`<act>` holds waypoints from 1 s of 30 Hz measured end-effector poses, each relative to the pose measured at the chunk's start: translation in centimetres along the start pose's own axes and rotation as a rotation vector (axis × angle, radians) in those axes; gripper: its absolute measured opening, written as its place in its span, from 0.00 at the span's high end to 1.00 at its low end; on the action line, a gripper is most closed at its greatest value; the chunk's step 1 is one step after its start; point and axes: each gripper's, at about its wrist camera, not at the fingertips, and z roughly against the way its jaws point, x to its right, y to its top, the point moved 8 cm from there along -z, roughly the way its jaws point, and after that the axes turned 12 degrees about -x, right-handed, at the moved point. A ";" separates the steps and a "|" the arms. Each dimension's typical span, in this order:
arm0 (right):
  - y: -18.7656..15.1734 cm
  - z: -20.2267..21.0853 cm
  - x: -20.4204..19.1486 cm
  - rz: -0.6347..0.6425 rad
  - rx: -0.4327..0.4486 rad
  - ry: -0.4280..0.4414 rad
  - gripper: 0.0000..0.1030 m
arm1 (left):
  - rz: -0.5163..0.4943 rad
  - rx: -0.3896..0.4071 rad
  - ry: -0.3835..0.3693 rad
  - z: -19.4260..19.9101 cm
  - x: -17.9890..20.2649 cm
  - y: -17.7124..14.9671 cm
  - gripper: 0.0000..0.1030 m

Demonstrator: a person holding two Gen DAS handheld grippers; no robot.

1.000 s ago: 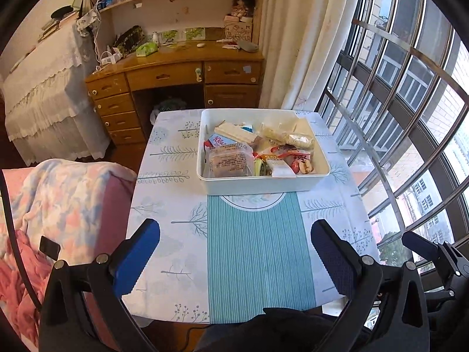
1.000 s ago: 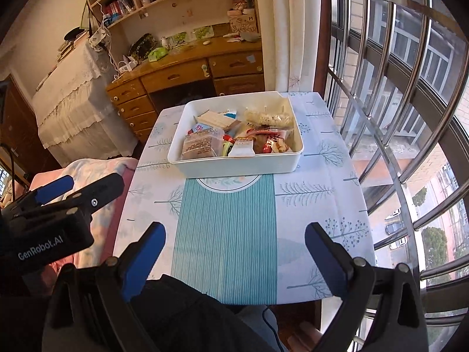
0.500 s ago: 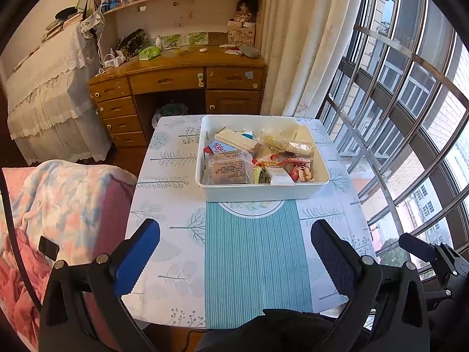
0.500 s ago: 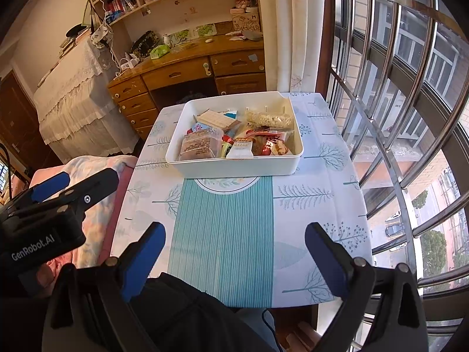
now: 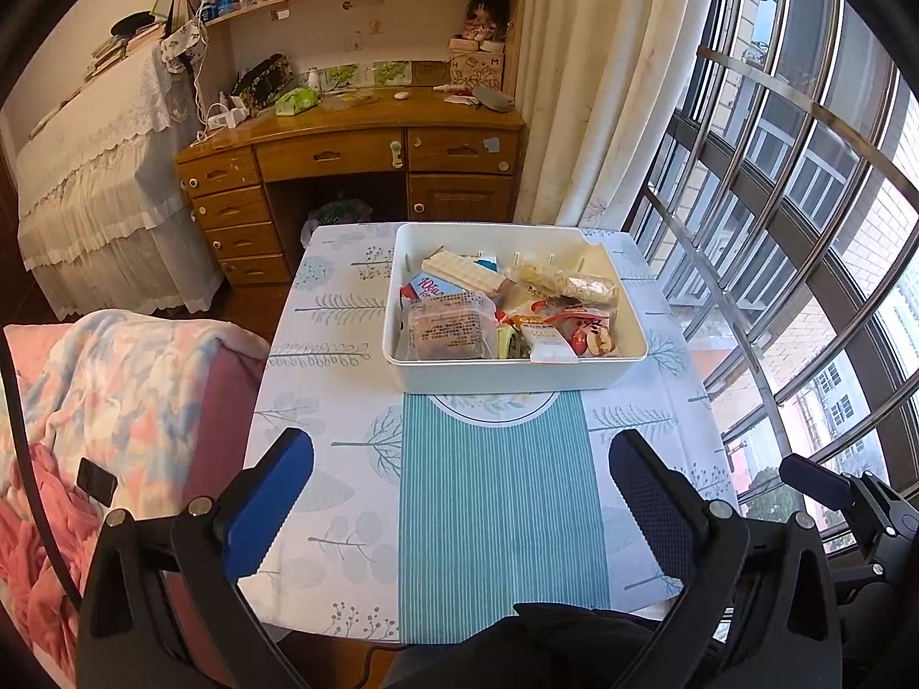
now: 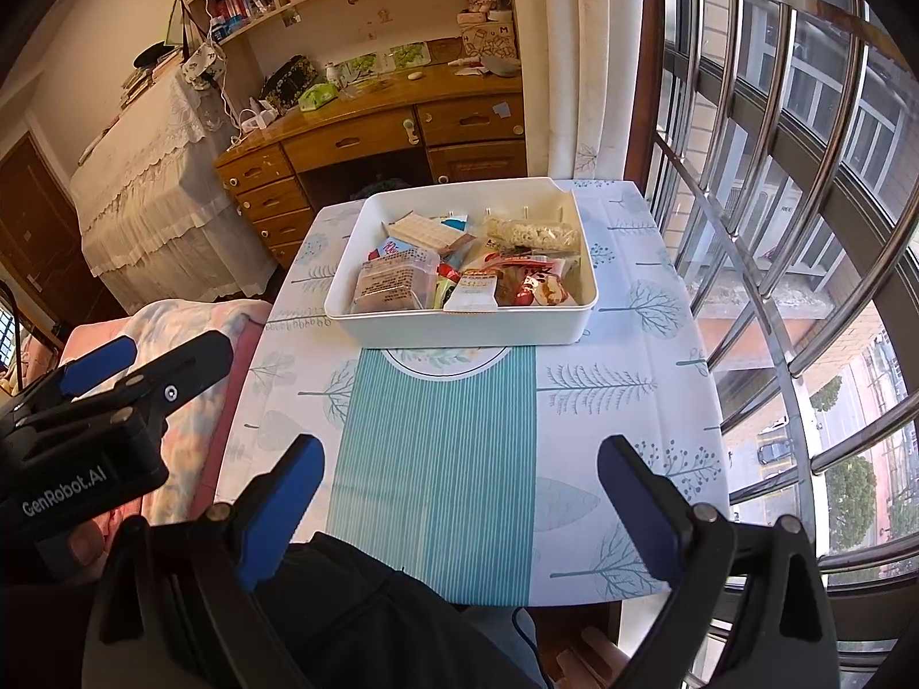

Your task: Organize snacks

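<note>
A white bin [image 5: 511,372] [image 6: 459,332] full of wrapped snacks stands at the far end of a small table with a leaf-print cloth [image 5: 499,494] [image 6: 436,448]. Among the snacks are a clear box of brown cake [image 5: 451,327] [image 6: 396,284] and a puffed-rice bar [image 5: 586,289] [image 6: 531,236]. My left gripper [image 5: 459,494] is open and empty, held back above the table's near edge. My right gripper [image 6: 459,494] is open and empty too, at about the same distance. The left gripper also shows at the left of the right wrist view [image 6: 103,379].
A window with metal bars [image 5: 804,229] runs along the right. A chair with a pink and blue blanket [image 5: 103,402] stands left of the table. A wooden desk [image 5: 356,149] and bookshelf stand behind, and a lace-covered piece of furniture [image 5: 97,184] at the far left.
Both grippers have drawn back and up from the table, so the bin looks smaller and farther. Both stay open and empty.
</note>
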 end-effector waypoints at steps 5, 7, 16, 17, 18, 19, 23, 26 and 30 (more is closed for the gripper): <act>0.0 0.1 0.0 0.000 0.001 -0.001 0.06 | 0.000 -0.006 0.002 -0.1 0.0 -0.2 0.01; 0.0 0.0 0.0 0.000 -0.001 -0.001 0.06 | 0.002 -0.010 0.003 -0.3 0.1 -0.4 0.01; 0.0 0.0 0.0 -0.002 -0.003 -0.001 0.06 | 0.003 -0.016 0.001 -0.6 0.4 -0.6 0.01; 0.0 0.0 0.0 -0.002 -0.003 -0.001 0.06 | 0.003 -0.016 0.002 -0.6 0.4 -0.6 0.01; 0.0 0.0 0.0 -0.001 -0.003 -0.001 0.06 | 0.002 -0.016 0.002 -0.6 0.4 -0.6 0.01; 0.1 0.1 0.0 -0.001 -0.002 -0.001 0.06 | 0.002 -0.017 0.001 -0.6 0.5 -0.6 0.01; 0.1 0.1 0.1 -0.005 -0.003 0.000 0.06 | 0.001 -0.019 0.002 -0.9 0.7 -0.7 0.01; 0.2 0.1 0.1 -0.004 -0.004 0.001 0.06 | 0.000 -0.021 0.002 -1.0 0.8 -0.7 0.01; 0.3 0.0 0.1 -0.002 -0.007 0.004 0.06 | -0.003 -0.024 0.002 -1.1 0.9 -0.8 0.01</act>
